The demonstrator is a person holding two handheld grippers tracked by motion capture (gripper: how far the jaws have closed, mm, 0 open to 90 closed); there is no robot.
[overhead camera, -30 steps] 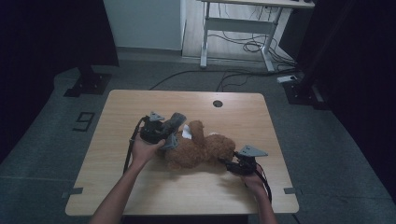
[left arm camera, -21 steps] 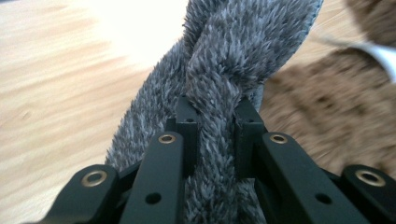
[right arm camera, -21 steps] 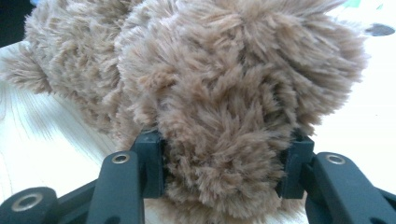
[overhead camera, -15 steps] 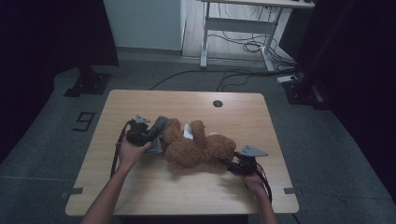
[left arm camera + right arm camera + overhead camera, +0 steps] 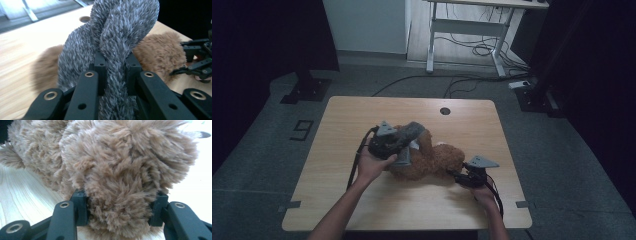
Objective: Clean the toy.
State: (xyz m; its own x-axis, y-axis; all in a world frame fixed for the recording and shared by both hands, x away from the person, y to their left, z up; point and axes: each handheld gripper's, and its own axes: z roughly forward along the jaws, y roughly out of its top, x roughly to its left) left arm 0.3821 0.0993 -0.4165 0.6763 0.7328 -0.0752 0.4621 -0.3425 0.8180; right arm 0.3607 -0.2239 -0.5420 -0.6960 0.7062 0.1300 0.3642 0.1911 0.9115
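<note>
With the left tongs [image 5: 116,67] pinching soft grey fur [image 5: 120,30] and the right tongs [image 5: 120,207] squeezing the brown plush toy [image 5: 432,160], both are yielding limply.

One brown plush toy [image 5: 432,162], one grey furry cloth [image 5: 409,131], two tongs, one table [image 5: 362,110]

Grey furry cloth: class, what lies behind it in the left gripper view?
Behind the grey furry cloth, brown plush toy shows on both sides, resting on the wooden table. The toy's middle is covered by the cloth.
</note>
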